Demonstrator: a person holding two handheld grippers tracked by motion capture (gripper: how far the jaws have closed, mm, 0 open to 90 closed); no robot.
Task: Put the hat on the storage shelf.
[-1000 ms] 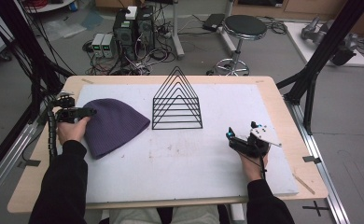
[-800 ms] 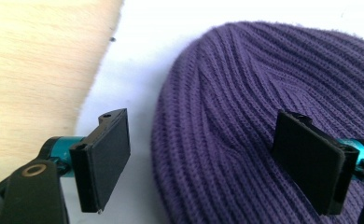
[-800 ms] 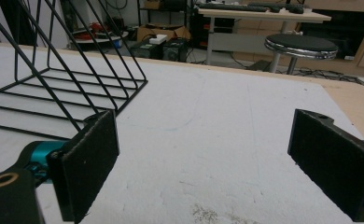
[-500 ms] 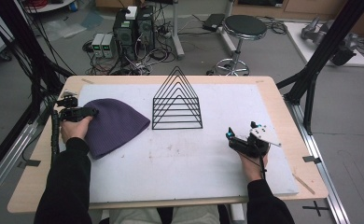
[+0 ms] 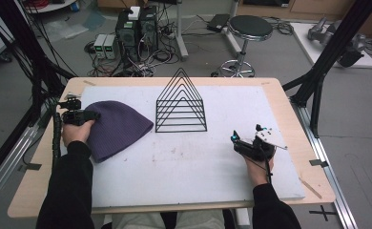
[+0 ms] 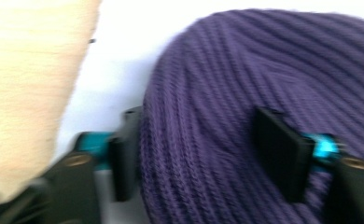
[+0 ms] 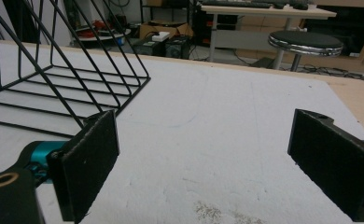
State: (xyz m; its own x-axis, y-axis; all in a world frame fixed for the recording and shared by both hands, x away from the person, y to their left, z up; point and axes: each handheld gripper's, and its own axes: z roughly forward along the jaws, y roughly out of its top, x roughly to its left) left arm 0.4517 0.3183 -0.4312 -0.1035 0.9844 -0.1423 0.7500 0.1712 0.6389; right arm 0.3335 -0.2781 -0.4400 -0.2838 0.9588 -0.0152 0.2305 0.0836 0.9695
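Change: hardly anything has moved since a second ago; the left gripper [image 5: 79, 116] sits a touch deeper over the hat's edge, the right gripper [image 5: 251, 145] holds its place.
Hat: purple knit beanie [image 5: 117, 126] lies flat at the desk's [image 5: 289, 109] left side, beside the wire rack [image 5: 180, 102].
Left jaws: spread astride a fold of the brim, likely to pinch it, not yet clenched.
Right jaws: released, parked low, waiting.

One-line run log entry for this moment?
left claw: open, astride hat edge | right claw: open, idle | rack: upright
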